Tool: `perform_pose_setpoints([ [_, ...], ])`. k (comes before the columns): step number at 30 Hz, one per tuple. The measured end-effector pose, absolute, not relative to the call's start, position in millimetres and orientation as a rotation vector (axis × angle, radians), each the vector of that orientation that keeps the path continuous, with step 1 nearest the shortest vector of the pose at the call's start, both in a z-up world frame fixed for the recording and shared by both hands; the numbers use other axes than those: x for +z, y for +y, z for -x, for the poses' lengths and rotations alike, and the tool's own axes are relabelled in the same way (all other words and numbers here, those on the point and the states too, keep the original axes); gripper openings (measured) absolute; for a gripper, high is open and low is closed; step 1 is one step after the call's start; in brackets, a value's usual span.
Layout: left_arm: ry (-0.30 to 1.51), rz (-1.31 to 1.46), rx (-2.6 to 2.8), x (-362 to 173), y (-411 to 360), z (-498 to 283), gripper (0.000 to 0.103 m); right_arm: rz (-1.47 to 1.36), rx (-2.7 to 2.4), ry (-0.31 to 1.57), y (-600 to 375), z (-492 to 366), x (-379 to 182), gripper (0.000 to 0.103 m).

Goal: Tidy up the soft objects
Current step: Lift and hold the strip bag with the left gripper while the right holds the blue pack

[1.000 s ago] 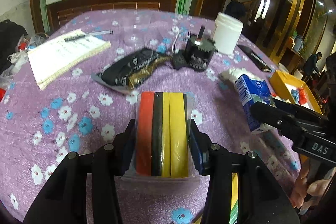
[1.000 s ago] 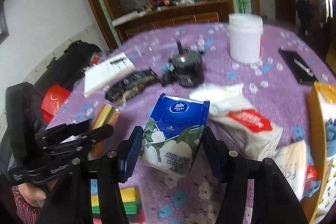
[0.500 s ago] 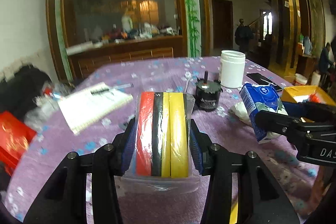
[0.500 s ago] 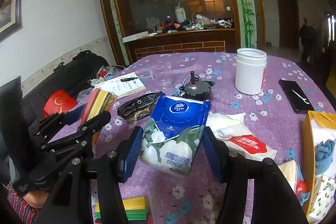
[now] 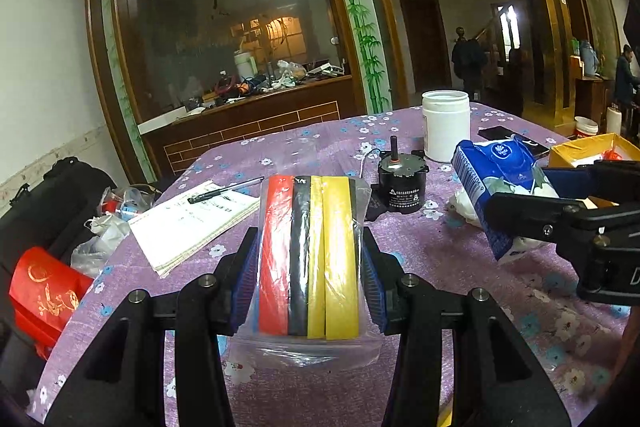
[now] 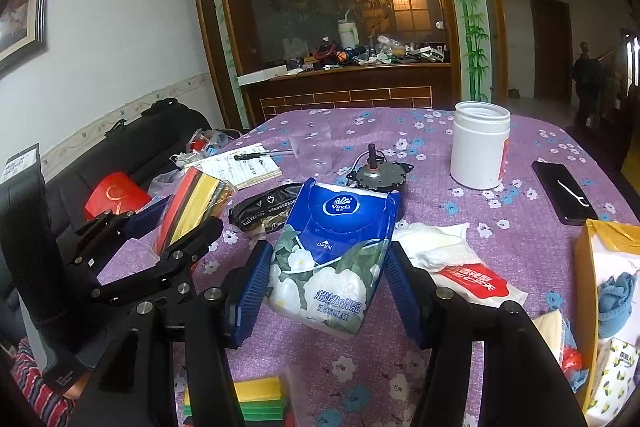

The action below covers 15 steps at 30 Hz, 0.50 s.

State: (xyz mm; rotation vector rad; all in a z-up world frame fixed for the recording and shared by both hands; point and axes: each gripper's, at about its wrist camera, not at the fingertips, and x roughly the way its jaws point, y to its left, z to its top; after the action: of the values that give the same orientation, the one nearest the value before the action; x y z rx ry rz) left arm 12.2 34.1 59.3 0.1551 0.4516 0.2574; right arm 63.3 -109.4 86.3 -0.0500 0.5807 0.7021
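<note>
My left gripper (image 5: 308,267) is shut on a clear bag of red, black and yellow sponge pads (image 5: 310,259), held above the purple flowered tablecloth (image 5: 440,259). My right gripper (image 6: 326,283) is shut on a blue Vinda tissue pack (image 6: 332,247), also lifted off the table. Each gripper shows in the other's view: the right gripper (image 5: 580,211) with the tissue pack (image 5: 496,187) at the right, the left gripper (image 6: 160,239) with the sponge bag (image 6: 196,203) at the left. A yellow box (image 6: 592,267) holding soft items stands at the right edge.
On the table are a white jar (image 6: 480,147), a black motor (image 6: 376,175), a notebook with a pen (image 6: 240,167), a black packet (image 6: 264,211), a white and red packet (image 6: 460,263), a phone (image 6: 560,191) and a clear cup (image 6: 312,147). More sponges (image 6: 256,403) lie near me.
Both grippers have risen and tilted up with their loads, so more of the room shows behind the table. Their holds are unchanged.
</note>
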Motion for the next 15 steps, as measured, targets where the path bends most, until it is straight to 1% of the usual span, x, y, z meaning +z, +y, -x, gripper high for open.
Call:
perform_pose_setpoints([
  [15, 0.443, -0.19, 0.282, 58.1, 30.3, -9.7, 0.045, 0.023, 0.679, 0.597, -115.2, -69.8, 84.6, 0.059],
])
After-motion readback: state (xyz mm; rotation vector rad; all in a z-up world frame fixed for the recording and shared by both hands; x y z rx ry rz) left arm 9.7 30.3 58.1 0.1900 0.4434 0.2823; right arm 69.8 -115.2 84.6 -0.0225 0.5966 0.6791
